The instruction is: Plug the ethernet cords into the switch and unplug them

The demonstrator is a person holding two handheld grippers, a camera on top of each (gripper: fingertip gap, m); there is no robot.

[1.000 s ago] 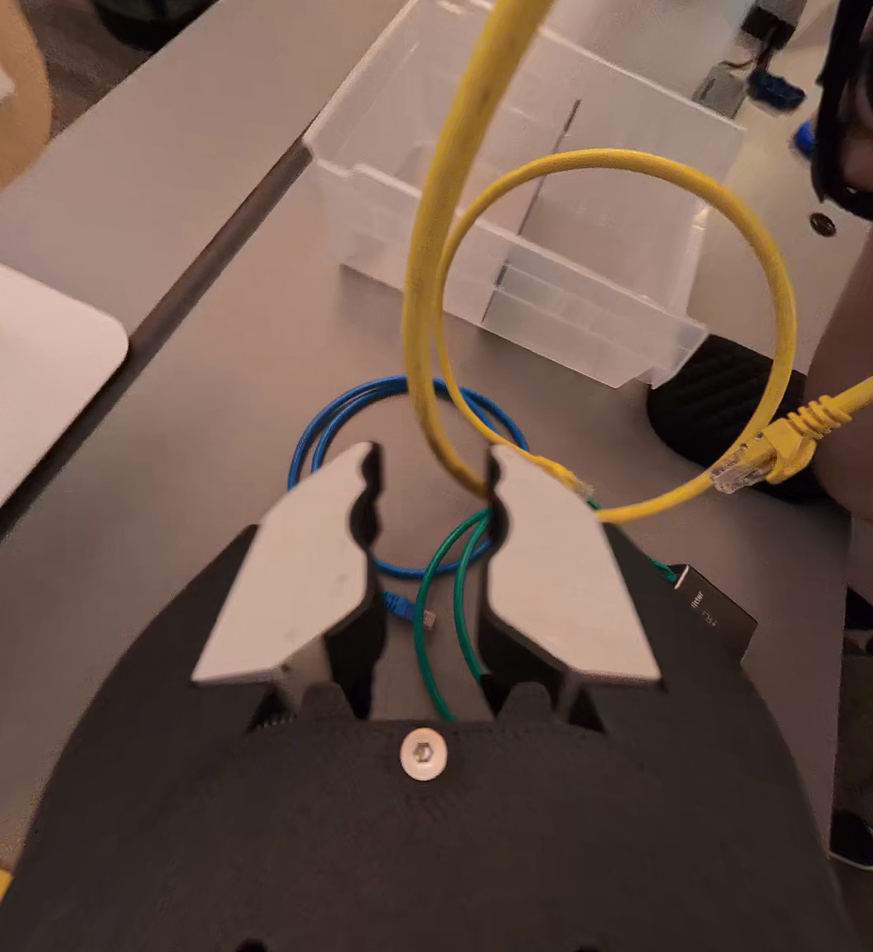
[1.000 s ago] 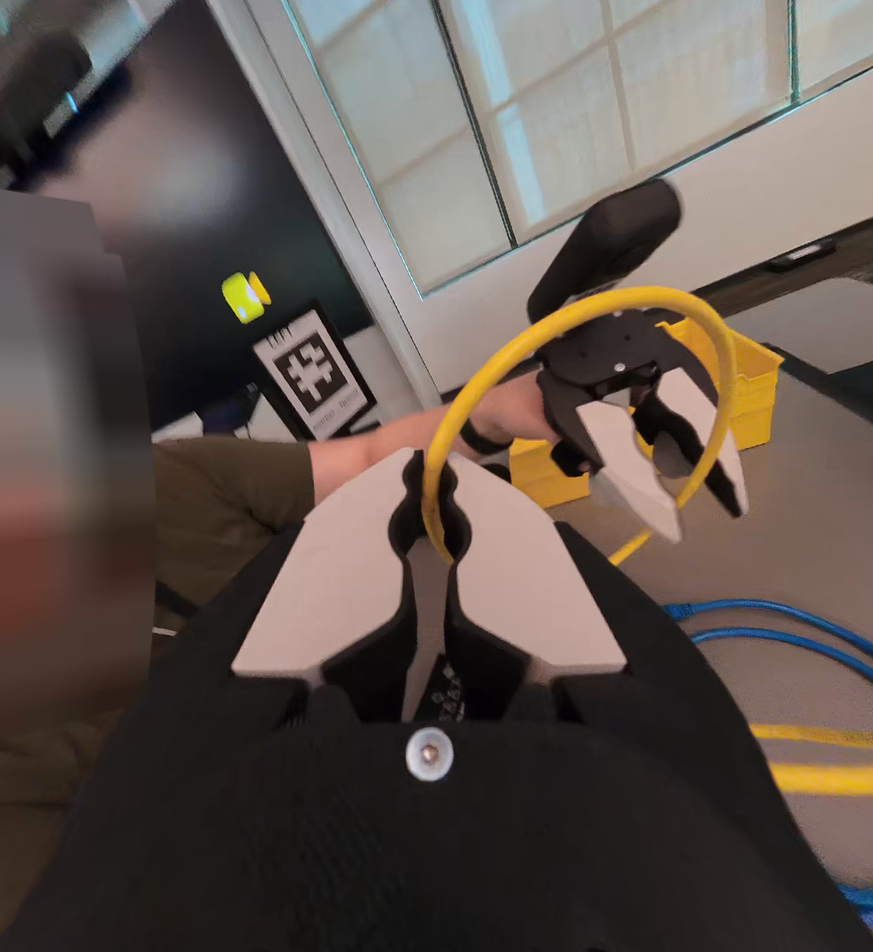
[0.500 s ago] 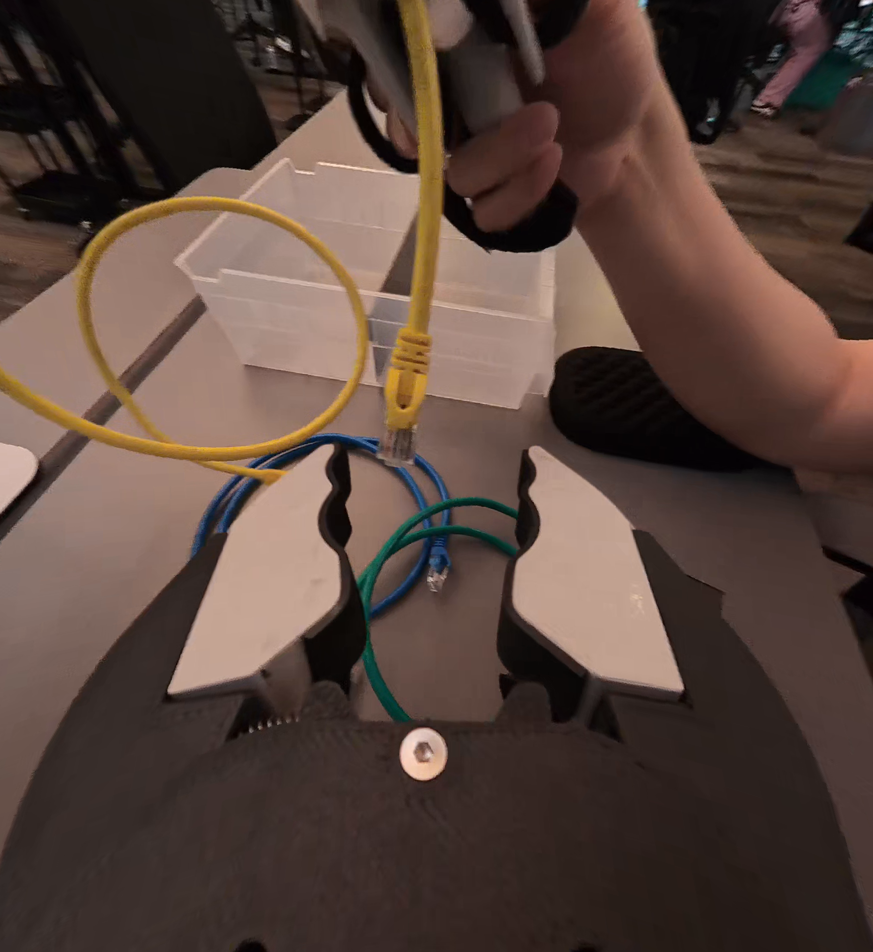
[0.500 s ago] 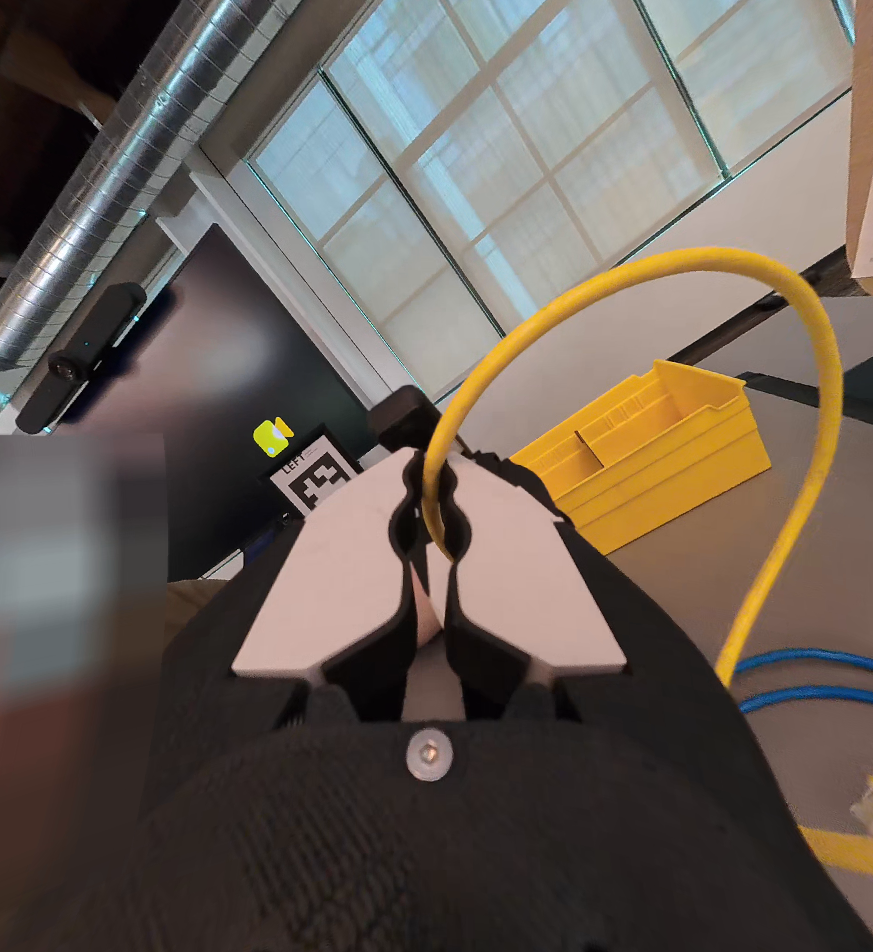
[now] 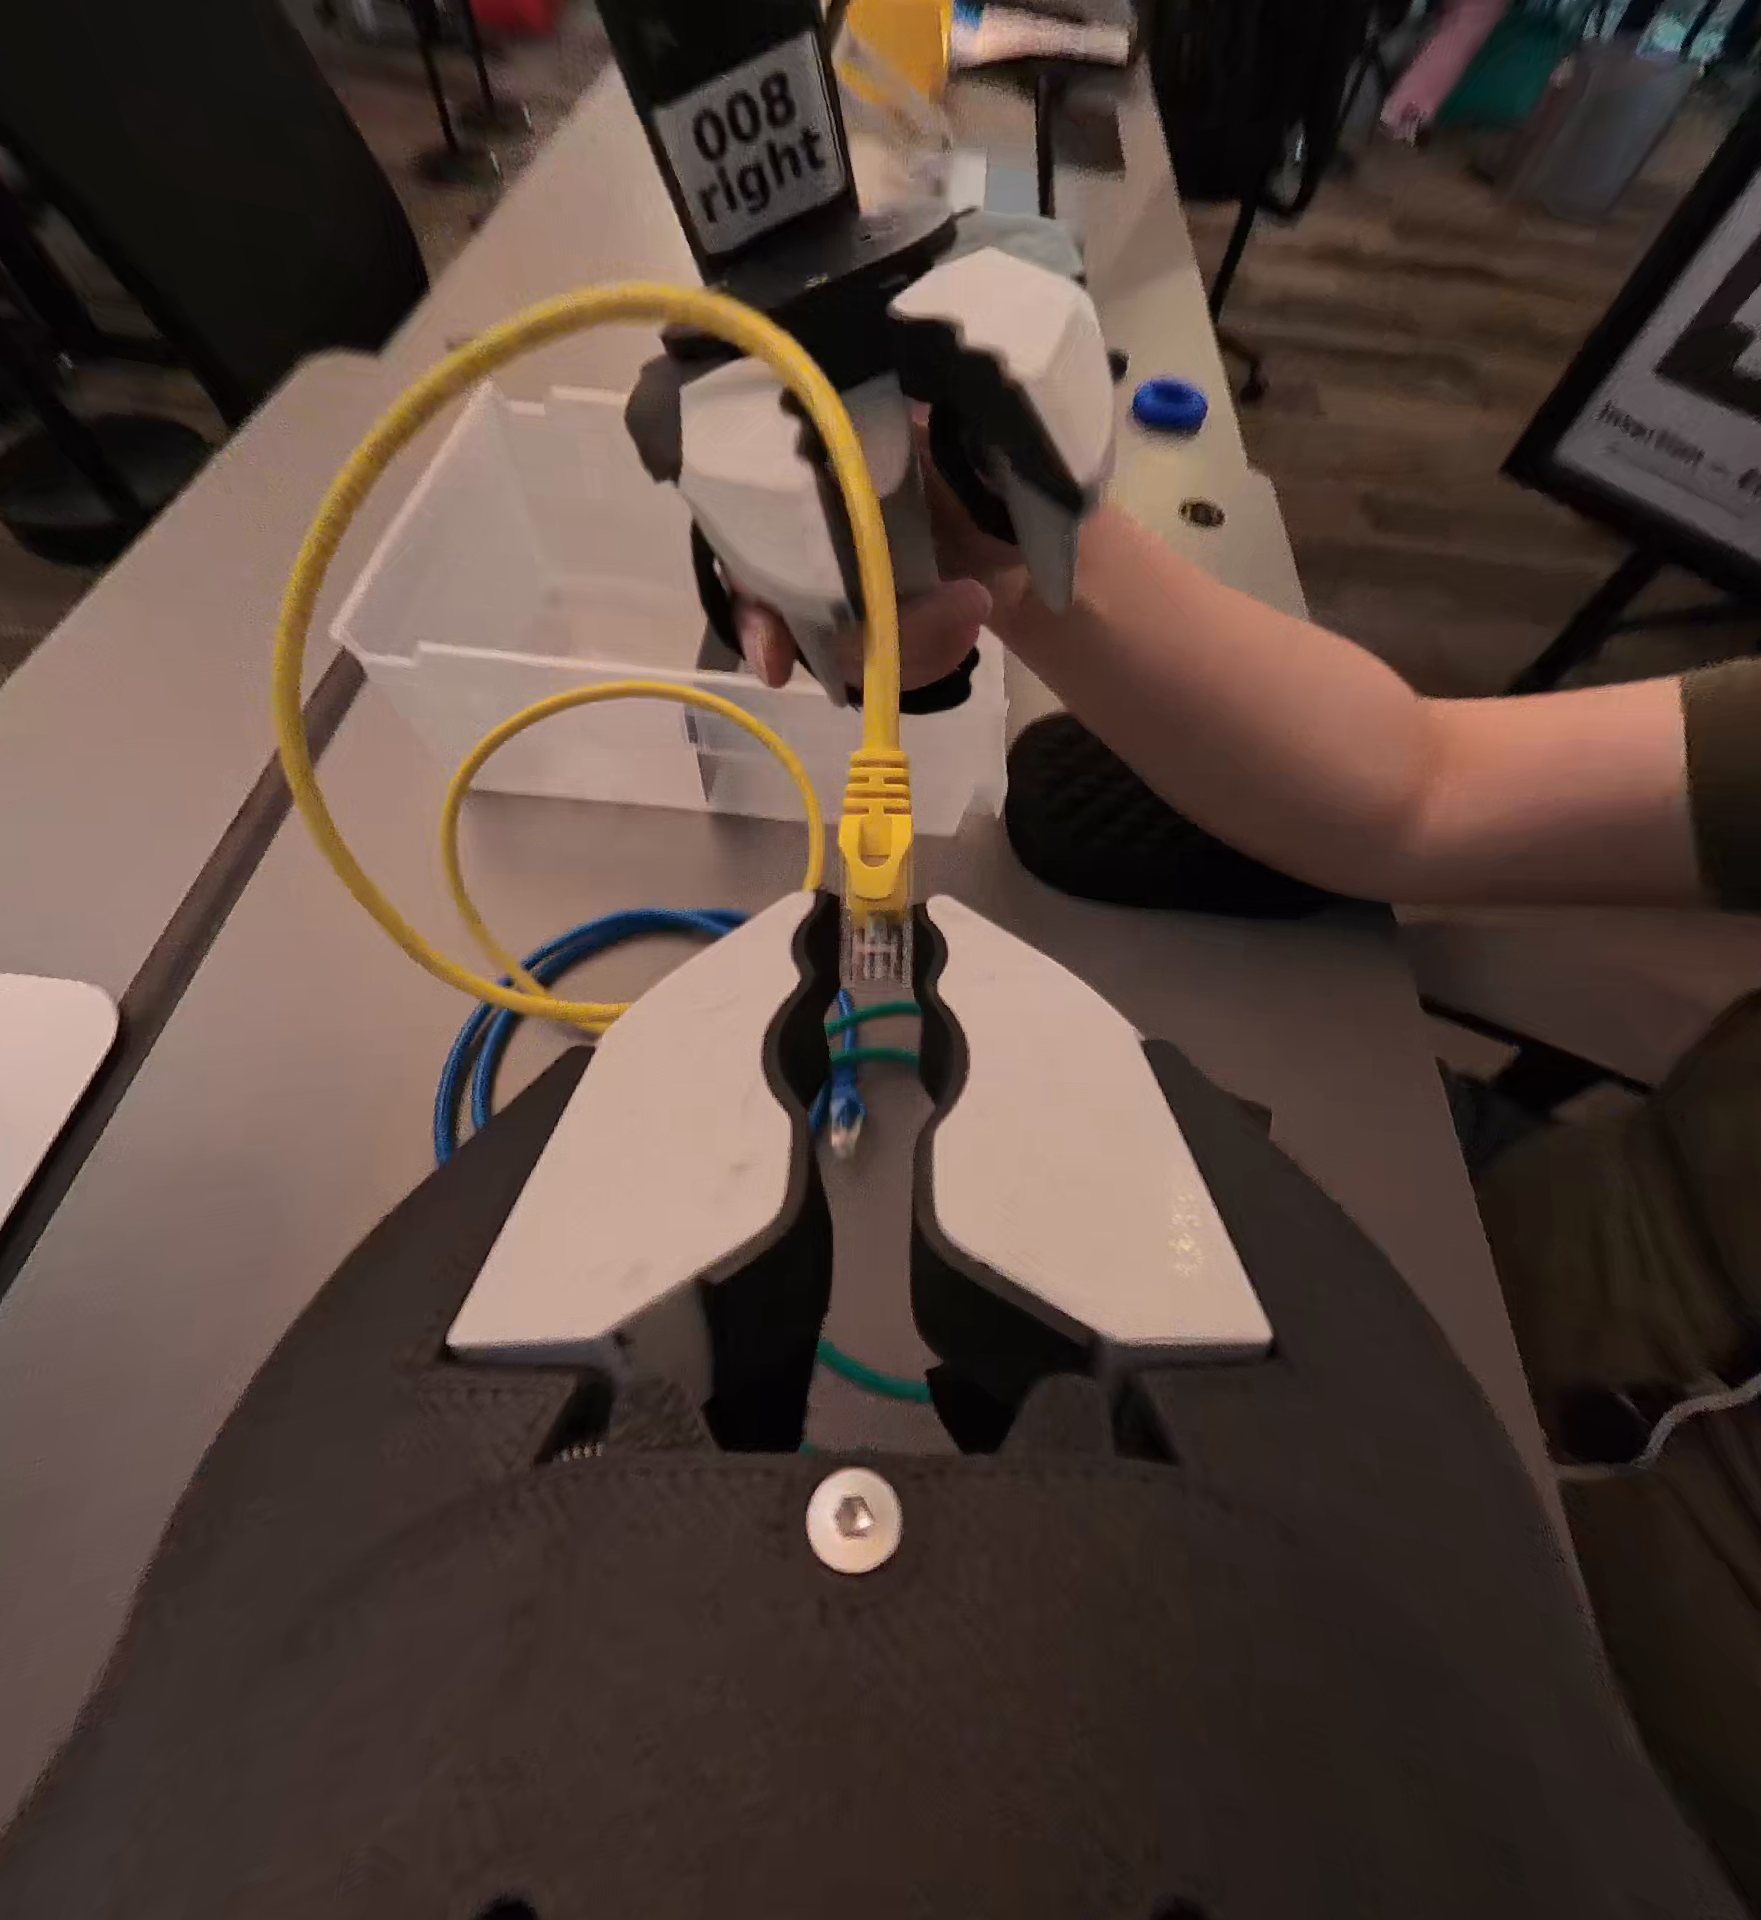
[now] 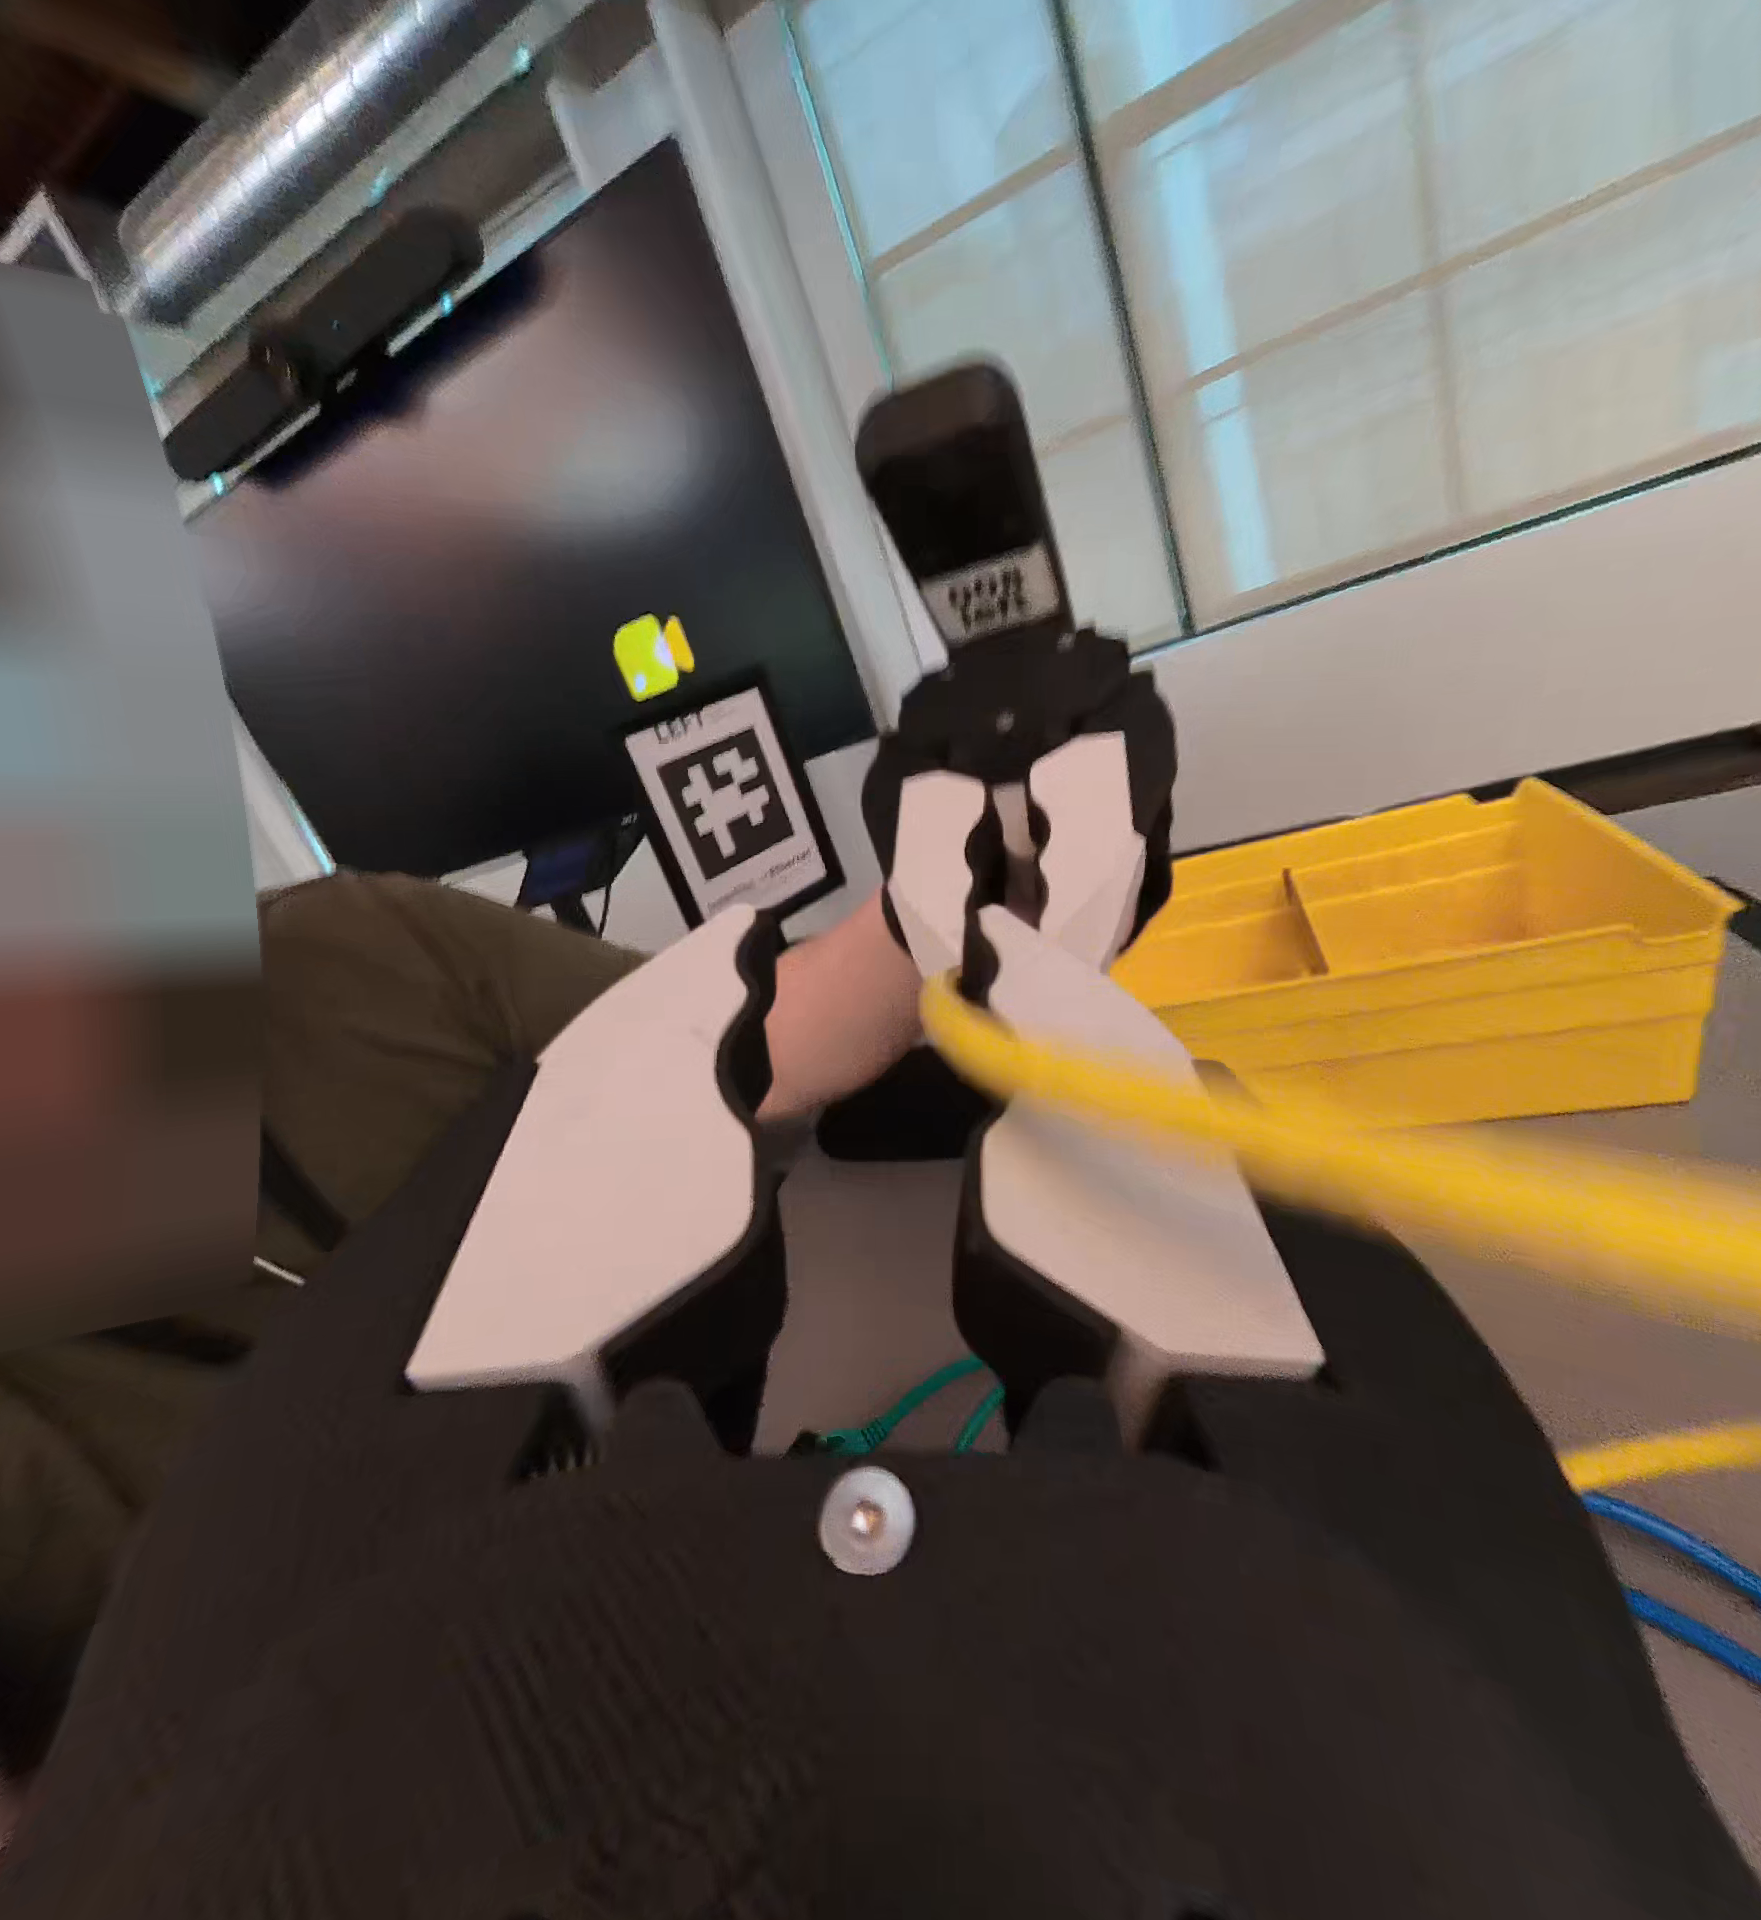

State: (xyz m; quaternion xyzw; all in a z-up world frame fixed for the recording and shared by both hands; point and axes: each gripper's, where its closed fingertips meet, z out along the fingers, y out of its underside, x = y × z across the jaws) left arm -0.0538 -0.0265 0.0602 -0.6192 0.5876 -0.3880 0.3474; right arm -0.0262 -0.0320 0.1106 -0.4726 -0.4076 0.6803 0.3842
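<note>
While the right hand-held gripper (image 5: 943,634) gaped, released, the left hand-held gripper (image 5: 874,940) pinched the yellow cord's plug (image 5: 876,914) above the counter (image 5: 232,1039).

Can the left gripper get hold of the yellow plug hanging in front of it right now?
Probably yes: the left gripper already has the yellow plug hanging between its fingertips with nothing in between, and its jaws look nearly shut on the clear tip.
</note>
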